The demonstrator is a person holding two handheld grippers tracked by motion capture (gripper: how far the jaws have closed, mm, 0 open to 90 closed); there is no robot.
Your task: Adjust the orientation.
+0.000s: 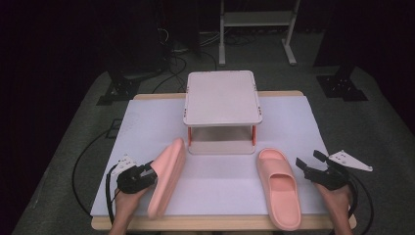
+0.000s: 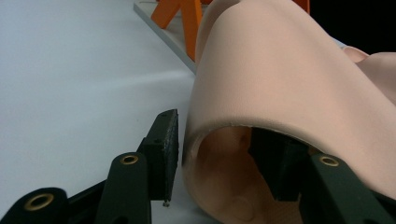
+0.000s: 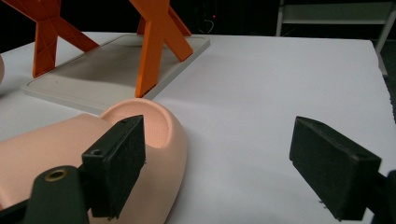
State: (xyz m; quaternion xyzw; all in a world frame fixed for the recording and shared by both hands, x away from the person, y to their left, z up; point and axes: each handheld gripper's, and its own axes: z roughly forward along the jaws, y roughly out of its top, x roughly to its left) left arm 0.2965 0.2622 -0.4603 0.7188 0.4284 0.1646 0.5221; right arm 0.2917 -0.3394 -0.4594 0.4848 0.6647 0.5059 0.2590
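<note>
High view: left tongs (image 1: 147, 172) at the strap side of the left slipper (image 1: 168, 175), which is tipped on edge, sole facing right, toe toward the rack (image 1: 222, 98). Right slipper (image 1: 279, 192) flat, sole down, near the bench (image 1: 210, 147) front edge. Right tongs (image 1: 310, 165) just beside it, jaws wide, nothing held. Step judged: securing grip on left slipper, prob. for stowing on the two-tier rack w/ orange legs.

Left gripper view: one jaw inside the strap opening, other outside along the strap (image 2: 280, 93) edge; pads (image 2: 170, 149) about at the foam, jaws partly closed around strap. Firm pinch not confirmed; outer pad looks a hair off. Next move calls for finishing the close, then lift w/o letting the slipper roll.

Right gripper view: jaws spread wide, empty; right slipper's rim (image 3: 154, 122) behind the left-hand jaw, not between the two. Rack base (image 3: 116, 65) and orange legs (image 3: 156, 46) ahead. Needs shift over the slipper before closing.

Obstacles: rack legs narrow the lower-shelf entry; right slipper near the bench edge, knock-off risk.
</note>
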